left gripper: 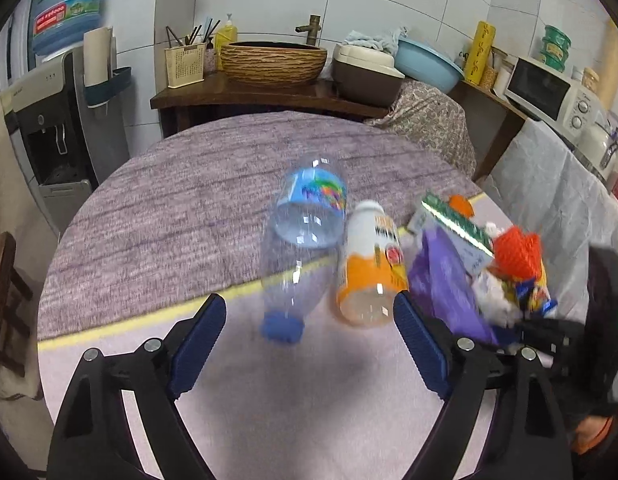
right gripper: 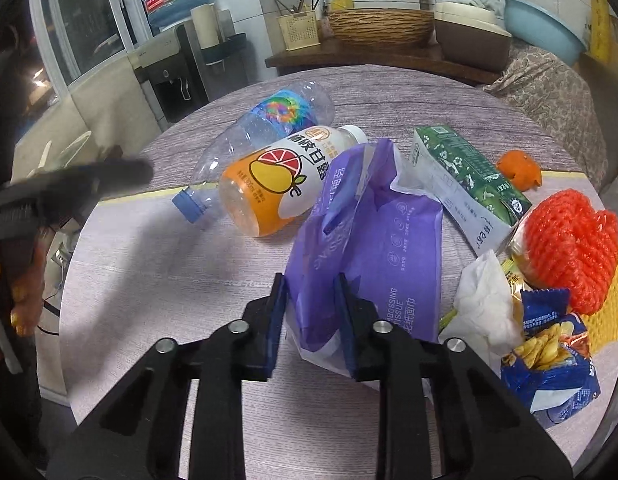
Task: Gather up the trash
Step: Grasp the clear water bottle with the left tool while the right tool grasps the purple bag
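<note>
Blue-padded fingers of our right gripper [right gripper: 311, 320] sat closest to the lens, pinched on the near edge of the purple tissue wrapper [right gripper: 369, 248], which lay crumpled on the round table [right gripper: 149, 280]. Our left gripper [left gripper: 309, 340] hovered with its jaws spread wide and nothing between them, aimed at the clear bottle [left gripper: 297, 248] with the blue cap and the orange juice bottle [left gripper: 369, 264] lying side by side, touching. Beside the wrapper, to its right, lay the rest of the litter: a green carton [right gripper: 469, 184], a white tissue [right gripper: 481, 300], a red foam net [right gripper: 569, 240], a blue snack bag [right gripper: 549, 356] and a scrap of orange peel [right gripper: 519, 170]. We judged the step to be the first pickup, the wrapper just gripped. Next we would need to lift it clear without dragging the tissue along; no bin showed in either view.
</note>
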Motion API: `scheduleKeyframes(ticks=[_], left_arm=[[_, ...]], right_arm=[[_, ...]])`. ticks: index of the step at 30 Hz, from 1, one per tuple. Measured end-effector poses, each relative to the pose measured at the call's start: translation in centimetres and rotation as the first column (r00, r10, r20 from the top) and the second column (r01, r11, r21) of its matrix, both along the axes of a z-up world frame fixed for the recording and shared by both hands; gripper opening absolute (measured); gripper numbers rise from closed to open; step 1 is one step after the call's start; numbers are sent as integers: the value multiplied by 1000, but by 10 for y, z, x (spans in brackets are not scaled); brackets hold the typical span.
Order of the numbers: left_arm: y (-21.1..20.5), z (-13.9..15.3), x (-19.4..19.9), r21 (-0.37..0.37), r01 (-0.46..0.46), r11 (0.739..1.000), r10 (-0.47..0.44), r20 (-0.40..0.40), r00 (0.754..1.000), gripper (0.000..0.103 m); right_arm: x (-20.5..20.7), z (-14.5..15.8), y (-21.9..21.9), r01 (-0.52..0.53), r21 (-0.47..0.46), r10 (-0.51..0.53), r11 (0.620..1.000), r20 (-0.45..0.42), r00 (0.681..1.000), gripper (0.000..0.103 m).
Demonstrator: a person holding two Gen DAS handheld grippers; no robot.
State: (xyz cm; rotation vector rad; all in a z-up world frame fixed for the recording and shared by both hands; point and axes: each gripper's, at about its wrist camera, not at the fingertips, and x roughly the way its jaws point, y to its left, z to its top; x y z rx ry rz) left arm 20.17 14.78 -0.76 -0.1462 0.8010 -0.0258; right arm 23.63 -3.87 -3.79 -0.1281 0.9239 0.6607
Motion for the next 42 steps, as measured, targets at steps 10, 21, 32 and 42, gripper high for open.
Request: scheduleKeyframes(ticks=[10, 21, 32, 42], left_arm=[[-4, -3, 107, 47, 35, 998, -27, -168, 985, 90], [-5, -35, 147, 45, 61, 997, -44, -308, 950, 76], [18, -53, 150, 7, 34, 999, -30, -334, 942, 71], [37, -37, 122, -59, -3, 998, -10, -236, 972, 69]], right_arm=[[-22, 9, -5, -29, 40, 28, 999, 19, 999, 10], [-32, 10, -13, -40, 79, 39, 996, 6, 999, 10], [-33, 8, -11, -60, 97, 59, 993, 7, 998, 7], [-43, 9, -17, -70, 123, 69, 990, 16, 998, 7]])
